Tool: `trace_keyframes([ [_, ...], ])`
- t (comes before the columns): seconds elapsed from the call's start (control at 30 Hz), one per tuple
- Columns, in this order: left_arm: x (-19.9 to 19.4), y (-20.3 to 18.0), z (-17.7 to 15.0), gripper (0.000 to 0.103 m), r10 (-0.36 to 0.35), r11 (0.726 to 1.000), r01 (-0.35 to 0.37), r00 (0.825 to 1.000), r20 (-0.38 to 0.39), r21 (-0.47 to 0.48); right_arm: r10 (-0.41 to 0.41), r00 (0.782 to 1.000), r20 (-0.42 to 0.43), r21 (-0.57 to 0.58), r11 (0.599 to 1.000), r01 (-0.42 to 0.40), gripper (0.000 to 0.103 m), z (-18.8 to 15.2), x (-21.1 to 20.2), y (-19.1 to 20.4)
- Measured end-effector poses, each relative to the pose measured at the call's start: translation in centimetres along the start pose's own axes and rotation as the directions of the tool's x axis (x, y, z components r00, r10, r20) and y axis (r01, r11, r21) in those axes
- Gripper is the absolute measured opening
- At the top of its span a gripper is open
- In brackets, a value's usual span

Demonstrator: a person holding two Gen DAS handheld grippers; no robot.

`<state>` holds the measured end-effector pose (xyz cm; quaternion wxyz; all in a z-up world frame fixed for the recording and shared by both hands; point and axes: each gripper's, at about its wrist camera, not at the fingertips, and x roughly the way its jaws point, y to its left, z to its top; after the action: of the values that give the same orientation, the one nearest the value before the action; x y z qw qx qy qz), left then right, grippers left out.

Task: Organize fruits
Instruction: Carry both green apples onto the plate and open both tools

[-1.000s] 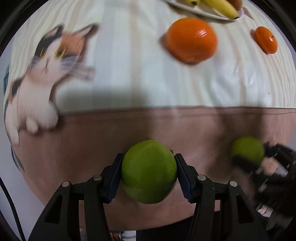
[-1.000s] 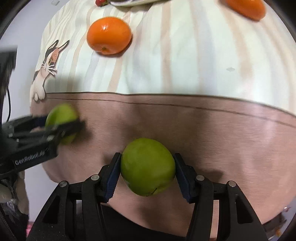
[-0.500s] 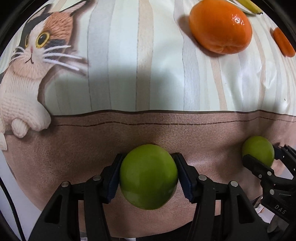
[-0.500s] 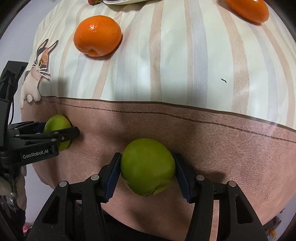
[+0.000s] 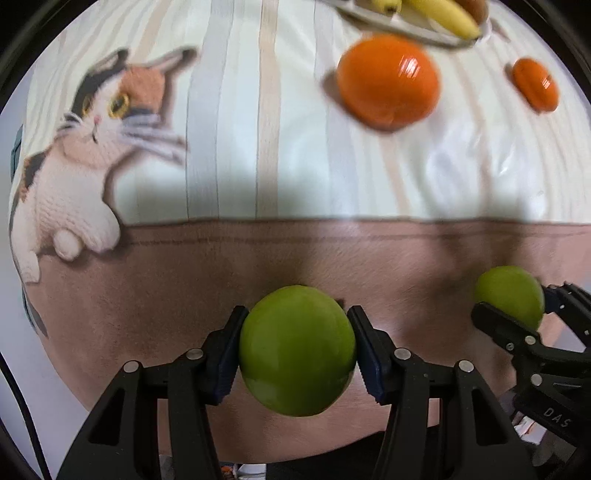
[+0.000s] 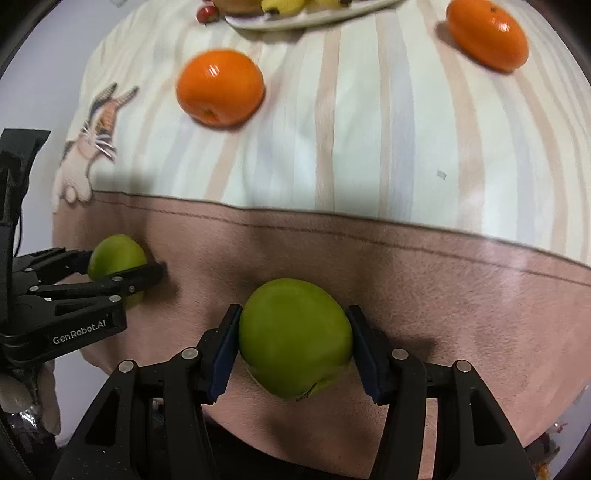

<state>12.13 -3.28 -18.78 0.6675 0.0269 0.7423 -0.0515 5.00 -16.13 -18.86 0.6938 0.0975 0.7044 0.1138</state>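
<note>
My left gripper [image 5: 295, 347] is shut on a green apple [image 5: 297, 350] and holds it over the brown band of the tablecloth. My right gripper [image 6: 293, 339] is shut on a second green apple [image 6: 293, 336]. Each gripper shows in the other's view: the right one [image 5: 517, 314] at the right, the left one [image 6: 122, 273] at the left. Two oranges lie on the striped cloth, a big one [image 5: 388, 81] [image 6: 219, 86] and another [image 5: 535, 88] [image 6: 487, 35]. A plate [image 5: 406, 27] [image 6: 295, 18] with bananas stands at the far edge.
The cloth has a printed cat [image 5: 85, 166] at the left. A small red fruit [image 6: 207, 13] lies left of the plate. The table's near edge runs just under both grippers.
Both grippers have lifted and tilted with their apples; the plate has come back into view at the top. The grips have not changed.
</note>
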Motion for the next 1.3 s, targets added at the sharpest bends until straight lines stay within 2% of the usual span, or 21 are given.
trace_keyframes([
  [0.13, -3.5, -1.2, 1.4, 0.052, -0.062, 0.998, 0.062, 0.996, 0.065, -0.003, 0.036, 0.998, 0.056, 0.01, 0.999, -0.037, 0.059, 1.2, -2.6, 0.1],
  [0.27, -7.9, -2.9, 4.4, 0.052, -0.132, 0.991, 0.133, 0.98, 0.147, 0.007, 0.066, 0.99, 0.125, 0.012, 0.998, -0.068, 0.058, 4.6, -6.0, -1.3],
  [0.4, -12.9, -3.7, 10.1, 0.052, -0.179, 0.984, 0.177, 0.956, 0.231, 0.027, 0.076, 0.976, 0.204, 0.002, 0.997, -0.078, 0.058, 8.1, -9.9, -2.3],
  [0.43, -13.3, -1.8, 11.9, 0.052, -0.185, 0.983, 0.182, 0.952, 0.242, 0.035, 0.07, 0.972, 0.226, -0.003, 0.997, -0.071, 0.058, 9.2, -10.7, -2.4],
  [0.6, -16.4, -1.1, 19.7, 0.052, -0.192, 0.981, 0.178, 0.931, 0.31, 0.072, 0.03, 0.947, 0.319, -0.012, 1.0, -0.027, 0.058, 15.0, -14.6, -4.3],
  [0.63, -16.4, -0.5, 20.4, 0.052, -0.19, 0.982, 0.175, 0.93, 0.316, 0.074, 0.021, 0.943, 0.333, -0.014, 1.0, -0.017, 0.058, 16.2, -15.0, -4.5],
  [0.67, -16.0, -0.4, 22.5, 0.052, -0.184, 0.983, 0.167, 0.932, 0.313, 0.08, 0.009, 0.938, 0.346, -0.012, 1.0, -0.006, 0.058, 17.7, -15.4, -4.9],
  [0.83, -14.1, 1.1, 28.1, 0.052, -0.18, 0.984, 0.17, 0.951, 0.252, 0.062, -0.03, 0.928, 0.372, -0.015, 0.999, 0.038, 0.059, 23.5, -15.8, -6.2],
  [1.0, -9.4, 1.8, 32.4, 0.052, -0.159, 0.987, 0.157, 0.973, 0.166, 0.027, -0.06, 0.933, 0.354, -0.033, 0.997, 0.077, 0.059, 28.5, -13.9, -6.8],
  [1.2, -6.2, 2.2, 34.8, 0.052, -0.193, 0.981, 0.193, 0.977, 0.087, 0.006, -0.078, 0.949, 0.305, -0.059, 0.993, 0.101, 0.059, 31.4, -10.0, -7.0],
  [1.3, -5.1, 2.1, 35.2, 0.052, -0.187, 0.982, 0.186, 0.98, 0.066, 0.011, -0.076, 0.956, 0.284, -0.068, 0.993, 0.099, 0.059, 32.2, -8.4, -7.2],
])
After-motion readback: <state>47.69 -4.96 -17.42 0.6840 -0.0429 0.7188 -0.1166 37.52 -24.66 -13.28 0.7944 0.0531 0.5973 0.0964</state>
